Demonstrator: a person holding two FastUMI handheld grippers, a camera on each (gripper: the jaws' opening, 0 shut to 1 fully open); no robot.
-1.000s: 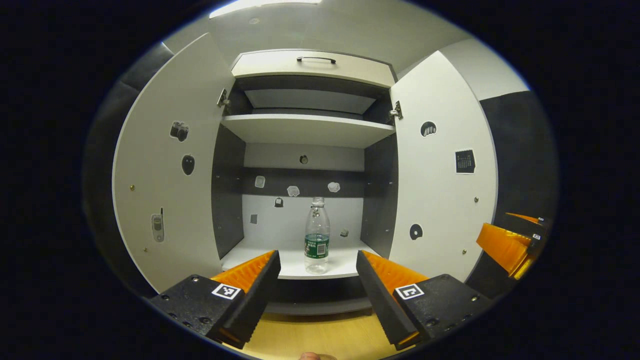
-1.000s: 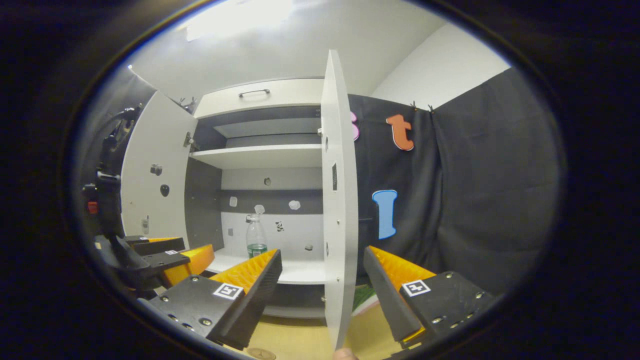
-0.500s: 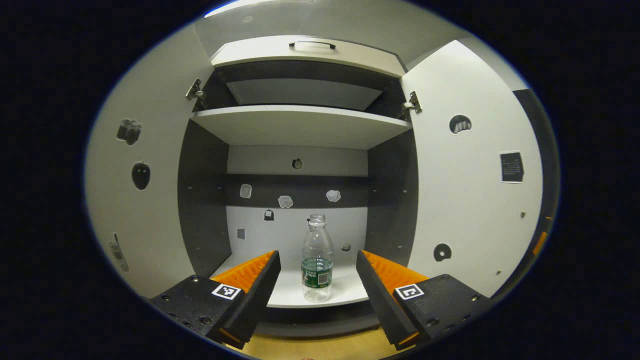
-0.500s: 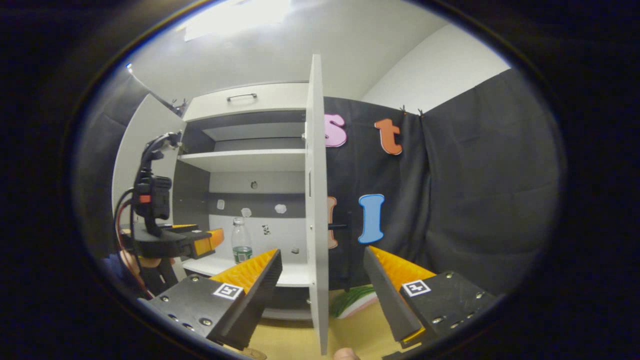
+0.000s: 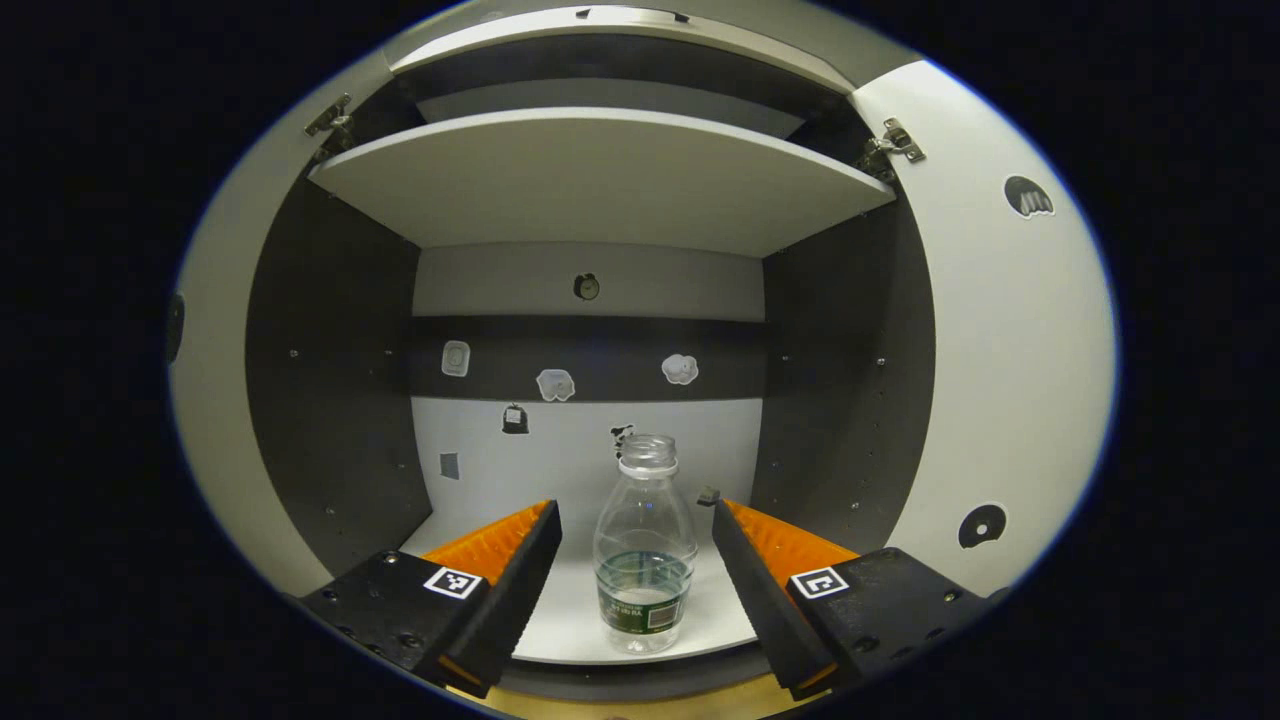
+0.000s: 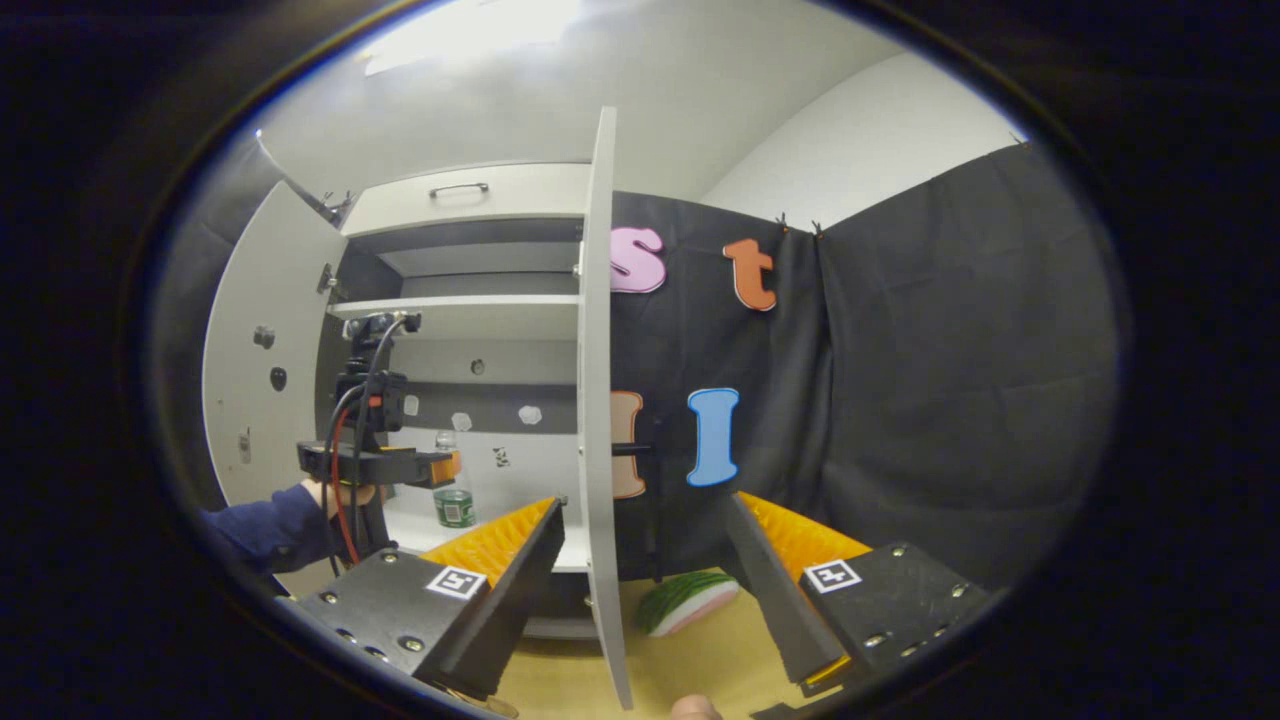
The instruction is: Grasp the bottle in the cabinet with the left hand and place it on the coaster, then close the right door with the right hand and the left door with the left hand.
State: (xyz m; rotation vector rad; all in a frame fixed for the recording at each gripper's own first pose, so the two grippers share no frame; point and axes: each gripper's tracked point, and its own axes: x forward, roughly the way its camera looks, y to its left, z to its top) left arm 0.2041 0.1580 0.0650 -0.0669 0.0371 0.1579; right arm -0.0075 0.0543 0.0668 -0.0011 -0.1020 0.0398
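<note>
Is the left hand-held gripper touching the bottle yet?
Apart. In the left gripper view the bottle stands between the left hand-held gripper's open fingers, with white shelf showing on both sides.

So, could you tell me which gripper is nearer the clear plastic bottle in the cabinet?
Left. The left gripper is open with the clear plastic bottle between its fingers; the right gripper hangs outside, straddling the open right door.

No text can be read; the bottle [image 5: 644,555] label is too small.
</note>
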